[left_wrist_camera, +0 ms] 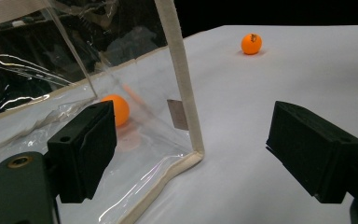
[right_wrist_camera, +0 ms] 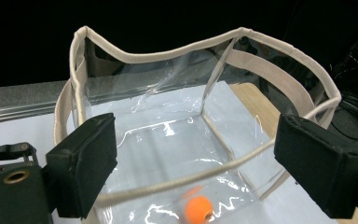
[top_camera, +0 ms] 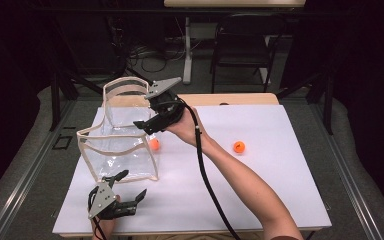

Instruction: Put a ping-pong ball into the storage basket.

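High view: a clear bag (top_camera: 122,145) with cream trim stands on the white sheet (top_camera: 260,190) over the table; one orange ball (top_camera: 154,144) sits at the bag's right wall, a second ball (top_camera: 239,146) lies well apart to the right.
Right gripper view: looks down through the bag's open top and shows the first ball (right_wrist_camera: 199,208) on the bag's floor, so it is inside, which the high view leaves unclear.
Left gripper view: shows the same ball (left_wrist_camera: 116,108) through the clear wall, behind the bag's near corner seam, and the second ball (left_wrist_camera: 251,43) loose on the sheet.
Surroundings: a dark chair (top_camera: 242,42) and cables behind the table; a strap hangs at the bag's far side.
Right gripper (top_camera: 152,120): over the bag's mouth, jaws spread, holding nothing; the rim cord crosses between them, probably not touching.
Left gripper (top_camera: 130,187): low on the sheet by the bag's near corner, jaws wide apart, empty.
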Motion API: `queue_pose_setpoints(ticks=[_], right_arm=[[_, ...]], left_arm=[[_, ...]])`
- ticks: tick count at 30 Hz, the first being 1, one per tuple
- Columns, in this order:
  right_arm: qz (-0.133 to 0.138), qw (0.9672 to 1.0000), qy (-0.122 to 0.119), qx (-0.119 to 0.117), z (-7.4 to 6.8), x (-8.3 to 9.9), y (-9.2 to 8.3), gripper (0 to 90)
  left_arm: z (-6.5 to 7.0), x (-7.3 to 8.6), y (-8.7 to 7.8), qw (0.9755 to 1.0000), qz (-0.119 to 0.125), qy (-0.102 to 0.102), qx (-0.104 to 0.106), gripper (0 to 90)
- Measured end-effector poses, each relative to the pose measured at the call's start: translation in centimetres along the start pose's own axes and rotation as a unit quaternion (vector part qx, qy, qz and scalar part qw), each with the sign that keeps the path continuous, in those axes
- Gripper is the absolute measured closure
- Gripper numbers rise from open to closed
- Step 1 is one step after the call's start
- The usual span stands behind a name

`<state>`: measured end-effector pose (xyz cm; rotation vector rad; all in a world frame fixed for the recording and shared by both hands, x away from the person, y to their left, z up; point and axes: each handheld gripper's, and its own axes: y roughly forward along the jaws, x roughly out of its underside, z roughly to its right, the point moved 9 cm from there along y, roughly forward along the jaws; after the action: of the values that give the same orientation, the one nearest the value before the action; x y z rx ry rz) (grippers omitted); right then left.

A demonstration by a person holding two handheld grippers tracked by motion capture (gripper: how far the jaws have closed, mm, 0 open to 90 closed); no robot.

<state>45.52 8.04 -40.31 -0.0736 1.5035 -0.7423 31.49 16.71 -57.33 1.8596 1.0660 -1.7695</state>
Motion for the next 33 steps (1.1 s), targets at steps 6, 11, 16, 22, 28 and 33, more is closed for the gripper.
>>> queue_pose_setpoints(ticks=[6,11,16,22,28,33], right_arm=[[0.002,1.0,0.007,-0.002,0.4,1.0,-0.9,9.7],[0.004,0.9999,0.014,-0.002,0.7,1.9,-1.6,8.7],[-0.004,0.9998,0.017,-0.002,0.8,3.1,-2.0,8.3],[-0.01,0.9997,0.023,-0.003,1.0,4.5,-2.3,7.5],[-0.017,0.9995,0.028,-0.003,1.0,5.9,-2.5,5.8],[-0.02,0.9992,0.033,-0.003,1.0,6.9,-2.6,4.9]], left_arm=[[0.0,0.0,0.0,1.0,-0.001,0.001,0.0,15.5],[0.1,0.0,0.1,1.0,-0.001,0.0,0.002,15.5],[0.0,0.0,0.1,1.0,-0.001,0.0,0.001,15.4],[0.1,0.0,0.1,1.0,-0.003,0.003,0.002,15.5],[0.1,0.0,0.1,1.0,-0.003,0.003,0.002,15.5],[0.1,0.0,0.1,1.0,-0.002,0.0,0.001,15.5]])
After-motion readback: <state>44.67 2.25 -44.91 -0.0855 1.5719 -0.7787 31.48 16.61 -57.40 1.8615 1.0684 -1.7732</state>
